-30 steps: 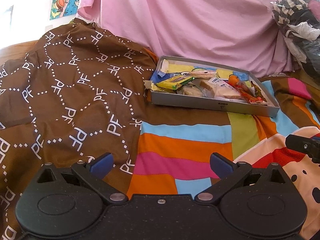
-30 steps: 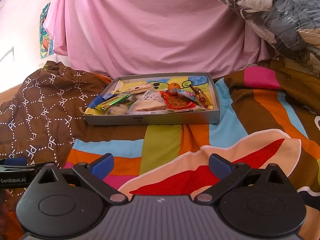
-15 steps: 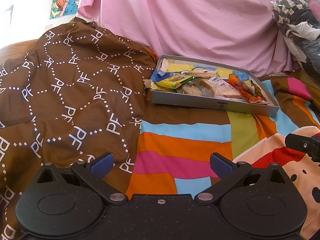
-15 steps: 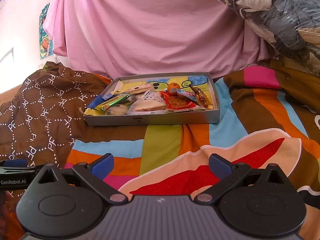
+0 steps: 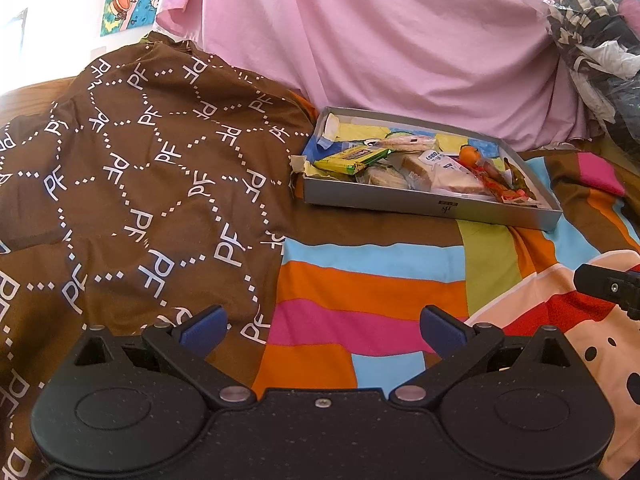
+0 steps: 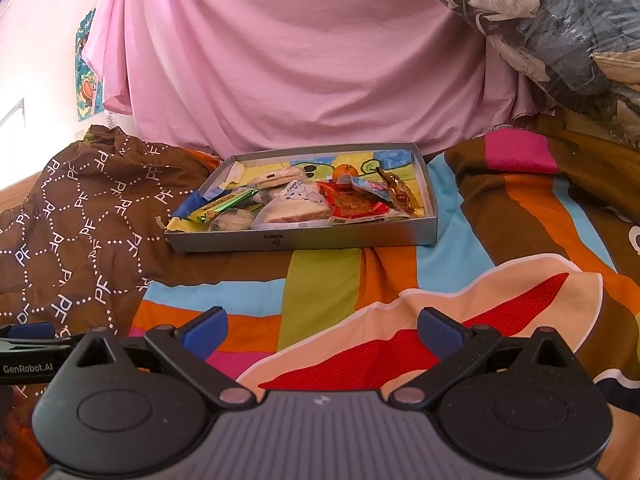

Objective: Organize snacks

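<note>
A shallow grey box (image 5: 432, 206) (image 6: 304, 238) rests on the striped bedspread and holds several snacks: a yellow-green bar (image 5: 348, 158) (image 6: 224, 206), wrapped sandwiches (image 6: 292, 212), a small orange (image 5: 469, 155) (image 6: 344, 171) and red packets (image 6: 352, 204). My left gripper (image 5: 322, 326) is open and holds nothing, low over the spread, well short of the box. My right gripper (image 6: 322, 328) is open too and holds nothing, also in front of the box. Each gripper's edge shows in the other's view.
A brown patterned cloth (image 5: 132, 184) is heaped to the left of the box. A pink sheet (image 6: 304, 60) hangs behind it. Bagged clothes (image 6: 560, 24) are piled at the back right. The striped bedspread (image 6: 320, 280) lies bare between grippers and box.
Both views have shifted very slightly; the box sits a touch lower and closer in the left wrist view. Both grippers stay open.
</note>
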`<act>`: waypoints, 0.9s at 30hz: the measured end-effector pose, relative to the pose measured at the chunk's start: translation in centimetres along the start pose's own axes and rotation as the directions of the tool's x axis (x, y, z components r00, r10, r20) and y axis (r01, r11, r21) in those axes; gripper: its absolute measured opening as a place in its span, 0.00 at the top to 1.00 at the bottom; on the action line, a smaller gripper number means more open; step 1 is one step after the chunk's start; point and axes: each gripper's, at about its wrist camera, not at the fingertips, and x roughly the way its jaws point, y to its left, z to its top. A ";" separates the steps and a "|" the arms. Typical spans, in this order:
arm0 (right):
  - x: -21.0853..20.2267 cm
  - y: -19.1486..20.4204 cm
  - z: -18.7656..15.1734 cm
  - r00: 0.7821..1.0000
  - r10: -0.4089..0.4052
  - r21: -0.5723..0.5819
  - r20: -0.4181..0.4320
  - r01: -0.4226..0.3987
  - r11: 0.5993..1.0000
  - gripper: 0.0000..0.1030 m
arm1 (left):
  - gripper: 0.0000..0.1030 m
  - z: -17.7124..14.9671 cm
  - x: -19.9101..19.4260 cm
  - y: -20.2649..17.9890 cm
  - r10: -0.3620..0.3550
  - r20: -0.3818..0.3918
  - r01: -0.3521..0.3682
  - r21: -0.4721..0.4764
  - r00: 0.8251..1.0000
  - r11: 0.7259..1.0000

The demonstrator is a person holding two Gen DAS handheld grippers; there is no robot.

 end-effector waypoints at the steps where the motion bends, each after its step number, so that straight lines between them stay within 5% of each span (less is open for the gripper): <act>1: 0.0 0.0 0.0 1.000 0.000 -0.001 0.000 0.000 1.000 0.00 | 0.01 0.0 0.0 0.0 0.000 0.000 0.000 0.000 1.000 1.000; 27: 0.1 0.0 -0.2 1.000 -0.005 0.002 0.001 0.005 1.000 0.00 | 0.01 0.1 -0.1 0.0 -0.004 0.001 0.004 0.002 1.000 1.000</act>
